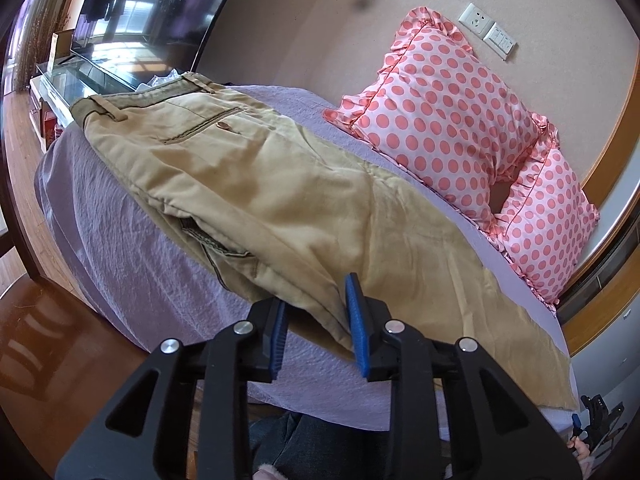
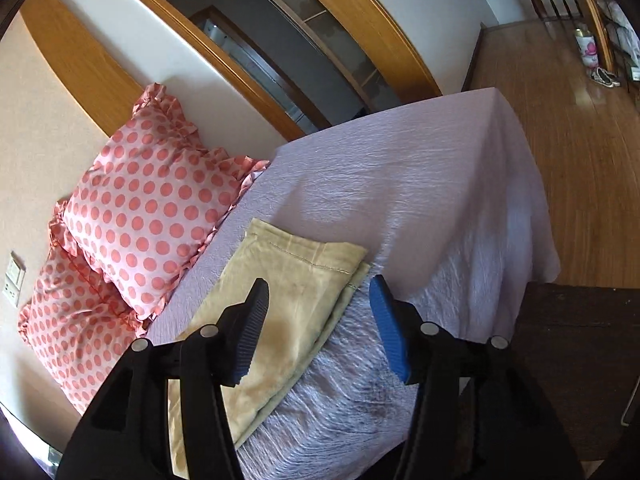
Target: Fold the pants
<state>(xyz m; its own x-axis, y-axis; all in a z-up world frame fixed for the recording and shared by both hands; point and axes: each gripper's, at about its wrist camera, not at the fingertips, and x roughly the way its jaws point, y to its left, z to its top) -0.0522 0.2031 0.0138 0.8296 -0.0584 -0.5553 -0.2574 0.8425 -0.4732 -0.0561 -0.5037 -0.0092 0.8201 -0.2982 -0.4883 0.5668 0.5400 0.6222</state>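
Observation:
Khaki pants (image 1: 256, 184) lie folded lengthwise on a lilac bedspread (image 1: 132, 240), waistband at the far left, legs running to the right. My left gripper (image 1: 316, 316) is open, its blue pads on either side of the near edge of the pants around mid-thigh. In the right wrist view the stacked leg hems (image 2: 304, 272) lie on the bedspread (image 2: 420, 200). My right gripper (image 2: 320, 308) is open just above the hem end, with the cloth between and below its fingers, not pinched.
Two pink polka-dot pillows (image 1: 452, 120) lean on the wall behind the pants; they also show in the right wrist view (image 2: 148, 220). A TV and glass stand (image 1: 120, 40) are beyond the waistband. Wooden floor (image 2: 560, 128) lies past the bed's corner.

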